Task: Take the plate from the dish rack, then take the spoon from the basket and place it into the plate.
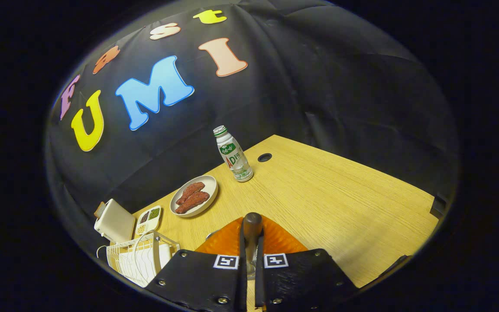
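I am holding my tongs (251, 260) tilted down over the light wooden table (340, 203), the fingers nearly closed and pinching the spoon with the dark rounded wooden handle (252, 225) between them; the handle end is sticking up just ahead of the tips. The ridged orange plate (228, 240) is lying directly beneath the fingers. The white wire dish rack (139, 258) is standing just beside the plate. Beyond are sitting a white dish of reddish-brown sausages (194, 196) and a clear plastic bottle with a green-and-white label (233, 154).
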